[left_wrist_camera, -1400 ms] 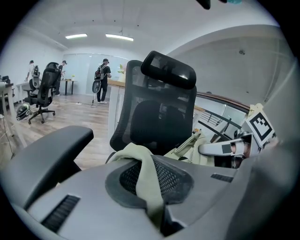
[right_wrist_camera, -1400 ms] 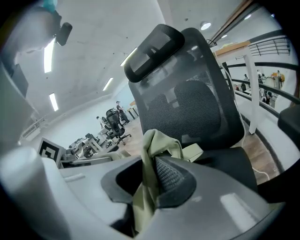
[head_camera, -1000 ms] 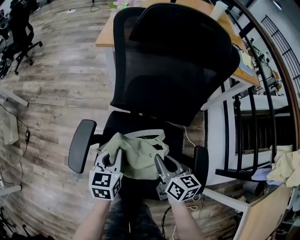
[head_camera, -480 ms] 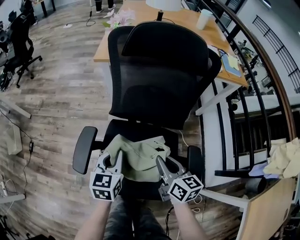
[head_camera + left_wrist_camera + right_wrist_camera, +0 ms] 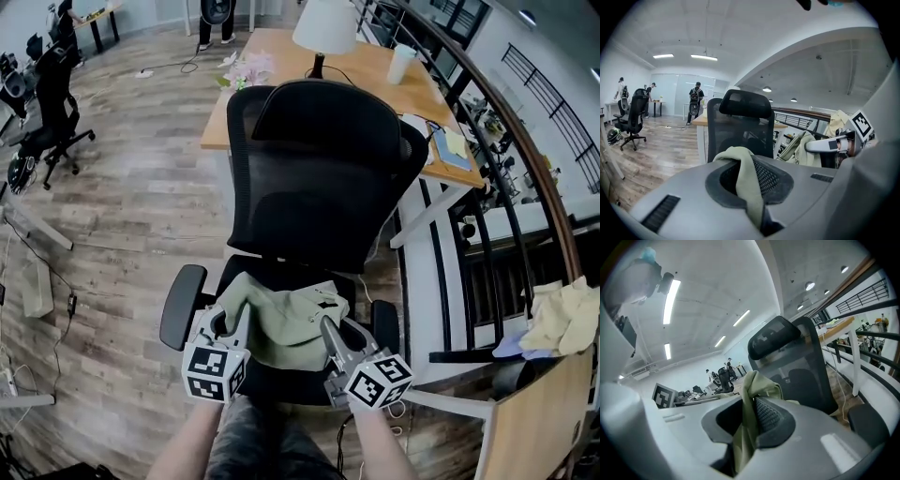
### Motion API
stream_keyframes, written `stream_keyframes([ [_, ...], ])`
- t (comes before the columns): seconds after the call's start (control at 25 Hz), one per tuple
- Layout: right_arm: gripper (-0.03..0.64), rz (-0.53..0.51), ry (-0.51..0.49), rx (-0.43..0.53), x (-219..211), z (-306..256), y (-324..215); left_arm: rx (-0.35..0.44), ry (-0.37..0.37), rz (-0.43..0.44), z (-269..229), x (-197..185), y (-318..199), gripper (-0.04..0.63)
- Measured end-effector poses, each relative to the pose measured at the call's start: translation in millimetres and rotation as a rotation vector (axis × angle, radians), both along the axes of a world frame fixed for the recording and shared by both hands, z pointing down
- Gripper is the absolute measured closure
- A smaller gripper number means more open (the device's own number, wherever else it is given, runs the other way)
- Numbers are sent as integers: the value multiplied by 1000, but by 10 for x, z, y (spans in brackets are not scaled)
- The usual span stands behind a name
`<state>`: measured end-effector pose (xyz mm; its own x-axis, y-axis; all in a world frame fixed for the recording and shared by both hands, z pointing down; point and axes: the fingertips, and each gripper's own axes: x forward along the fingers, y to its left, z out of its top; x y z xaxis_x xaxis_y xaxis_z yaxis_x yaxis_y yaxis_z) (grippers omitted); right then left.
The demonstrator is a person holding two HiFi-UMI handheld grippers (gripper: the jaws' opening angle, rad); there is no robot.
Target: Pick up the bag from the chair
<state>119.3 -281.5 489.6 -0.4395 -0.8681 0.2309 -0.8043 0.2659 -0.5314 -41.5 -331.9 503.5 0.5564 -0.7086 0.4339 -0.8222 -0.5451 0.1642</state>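
Left gripper (image 5: 225,322) and right gripper (image 5: 330,330) each pinch cloth of the olive bag (image 5: 281,323), which we see held over the seat of the black chair (image 5: 328,187). Square markers are the only print, on the cubes (image 5: 213,373). Against a second ago, bag and grippers stand higher above the seat.
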Motion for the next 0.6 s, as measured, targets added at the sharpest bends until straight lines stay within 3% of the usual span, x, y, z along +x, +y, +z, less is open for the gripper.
stream_keyframes([
  [0.6,555,17,-12,88,78,-731,33,78,-1,31,-710,-41,-37,581],
])
